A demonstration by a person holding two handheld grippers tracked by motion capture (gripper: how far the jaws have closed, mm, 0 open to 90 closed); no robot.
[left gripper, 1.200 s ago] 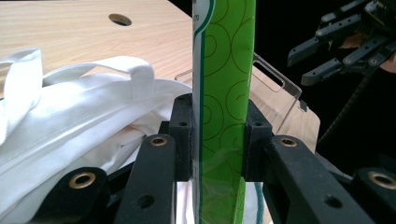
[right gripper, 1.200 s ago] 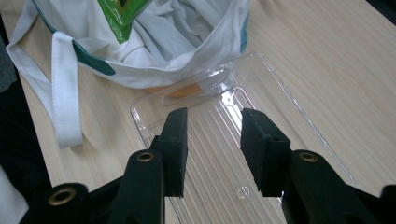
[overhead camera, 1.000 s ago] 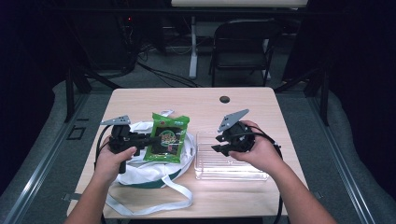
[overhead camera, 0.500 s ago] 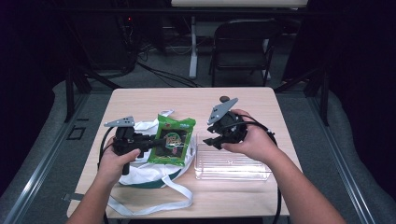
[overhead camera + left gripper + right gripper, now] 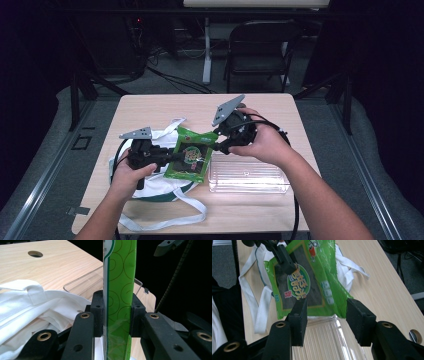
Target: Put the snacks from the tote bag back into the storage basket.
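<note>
**Green packet held up between two grippers**

The left gripper (image 5: pixel 167 154) pinches the green snack packet (image 5: pixel 192 156) by its edge, jaws pressed on both faces, lifting it above the white cloth bag (image 5: pixel 150 187). The right gripper (image 5: pixel 325 312) has just been opening; its spread jaws flank the packet's corner, seemingly without touching it. Below them lies the clear plastic tray (image 5: pixel 248 176) on the tabletop (image 5: pixel 280 112).

room: dark | floor (image 5: pixel 165 82): grey, cables | furniture: folding chair (image 5: pixel 257 52), wooden table (image 5: pixel 165 107)
</note>
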